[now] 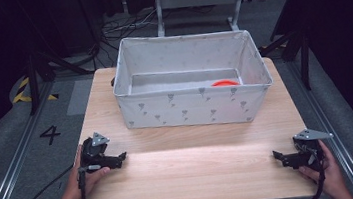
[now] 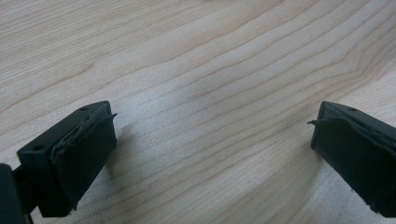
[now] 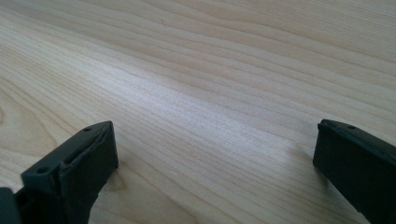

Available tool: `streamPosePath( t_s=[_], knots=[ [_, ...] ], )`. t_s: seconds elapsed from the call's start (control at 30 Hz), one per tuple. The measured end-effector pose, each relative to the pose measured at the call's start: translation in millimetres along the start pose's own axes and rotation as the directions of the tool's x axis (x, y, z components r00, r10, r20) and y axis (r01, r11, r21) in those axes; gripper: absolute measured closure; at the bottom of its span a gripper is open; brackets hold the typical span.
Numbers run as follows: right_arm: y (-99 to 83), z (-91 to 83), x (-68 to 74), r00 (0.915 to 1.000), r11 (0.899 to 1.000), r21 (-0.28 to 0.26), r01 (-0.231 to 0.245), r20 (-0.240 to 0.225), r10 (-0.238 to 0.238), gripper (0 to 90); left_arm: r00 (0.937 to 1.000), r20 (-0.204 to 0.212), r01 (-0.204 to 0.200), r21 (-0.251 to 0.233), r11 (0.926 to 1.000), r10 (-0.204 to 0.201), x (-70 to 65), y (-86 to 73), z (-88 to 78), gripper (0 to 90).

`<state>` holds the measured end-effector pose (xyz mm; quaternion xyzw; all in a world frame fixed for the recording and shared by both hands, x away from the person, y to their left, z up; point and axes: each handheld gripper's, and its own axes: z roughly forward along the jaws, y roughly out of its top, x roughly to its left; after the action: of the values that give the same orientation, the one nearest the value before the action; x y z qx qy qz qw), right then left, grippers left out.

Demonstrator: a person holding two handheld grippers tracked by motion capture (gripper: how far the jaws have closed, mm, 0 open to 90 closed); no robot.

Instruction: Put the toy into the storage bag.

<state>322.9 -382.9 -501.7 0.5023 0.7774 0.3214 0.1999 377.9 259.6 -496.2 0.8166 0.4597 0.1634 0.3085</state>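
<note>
While both tools gape over table, bin holds red object.

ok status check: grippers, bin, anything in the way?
Left gripper open, right gripper open, both low at the table's near corners. Bin at far side, red thing inside. Nothing between.

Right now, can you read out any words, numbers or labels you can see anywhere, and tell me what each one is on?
"4": a black number painted on the grey floor, left of the wooden table.
The fabric storage box carries small grey printed shapes, a pattern and not lettering.
No writing can be made out on the left gripper, the right gripper or the orange object inside the box.
</note>
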Motion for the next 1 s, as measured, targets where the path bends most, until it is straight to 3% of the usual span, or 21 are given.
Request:
streamPosePath(
  t_s=[1.0],
  knots=[
    [0.0, 0.0, 0.0, 1.0000, 1.000, 0.000, 0.000, 0.000, 0.000, 0.1, 1.0000, 0.001, -0.003, 0.004, 1.0000, 0.003, 0.5, 0.9, 0.5, 0.2]
  ],
)
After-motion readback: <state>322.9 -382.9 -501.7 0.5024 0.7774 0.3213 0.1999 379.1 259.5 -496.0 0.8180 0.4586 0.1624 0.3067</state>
